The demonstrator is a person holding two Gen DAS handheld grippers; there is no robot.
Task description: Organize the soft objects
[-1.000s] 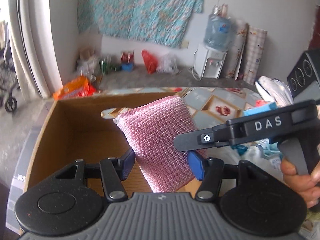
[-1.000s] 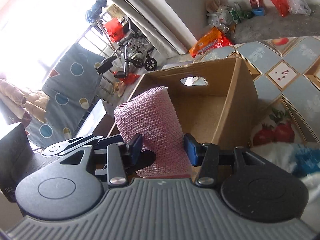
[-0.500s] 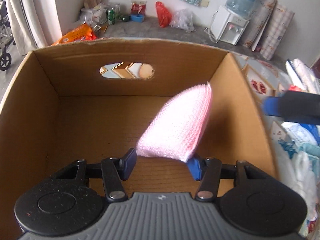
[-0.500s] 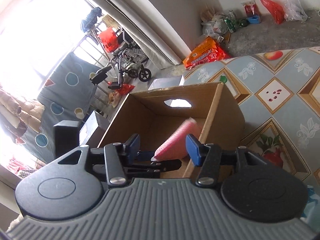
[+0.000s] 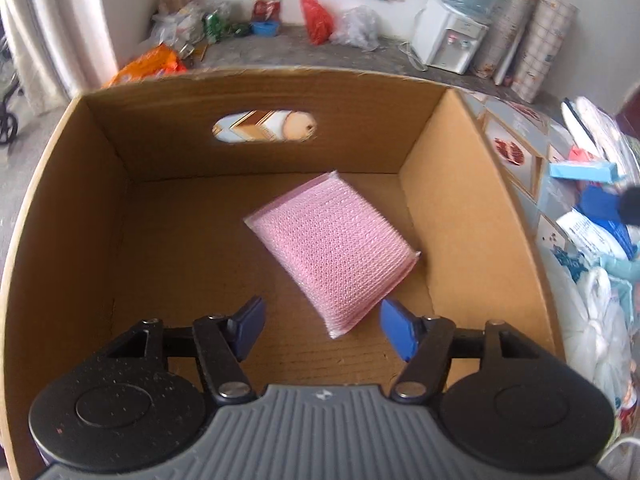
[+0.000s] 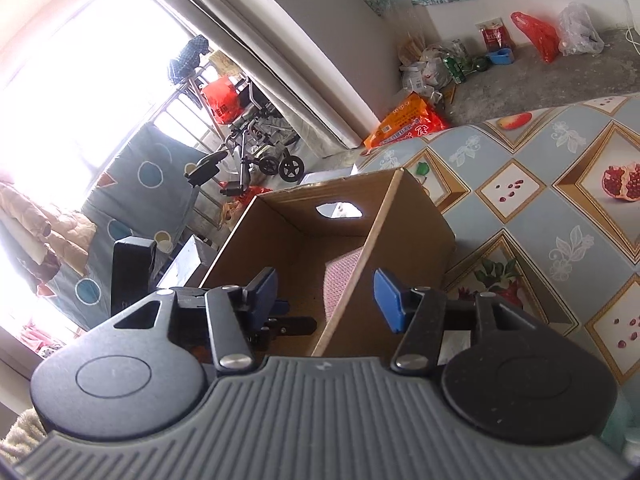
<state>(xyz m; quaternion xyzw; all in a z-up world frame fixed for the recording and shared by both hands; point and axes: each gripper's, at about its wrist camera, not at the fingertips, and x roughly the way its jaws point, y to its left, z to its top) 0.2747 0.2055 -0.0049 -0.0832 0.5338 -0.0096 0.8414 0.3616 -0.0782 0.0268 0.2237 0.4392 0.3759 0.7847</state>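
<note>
Pink sponge [image 5: 332, 248] in cardboard box [image 5: 472, 216], fruit-patterned tablecloth [image 6: 560, 208], cluttered floor [image 5: 280, 46]

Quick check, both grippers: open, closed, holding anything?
Left gripper: jaws opening, holding nothing; pink sponge lies loose in the cardboard box.
Right gripper: jaws opening, holding nothing.

The pink sponge [image 5: 332, 248], gripped by both grippers over the box rim a second ago, is now lying free inside the cardboard box [image 5: 472, 216], near its right wall, with no pads touching it. The left gripper [image 5: 320, 330] is opening its jaws above the box, having tipped down to look into it. The right gripper [image 6: 326, 294] is also opening, empty, and backing away from the box, which is showing smaller in its view than before
</note>
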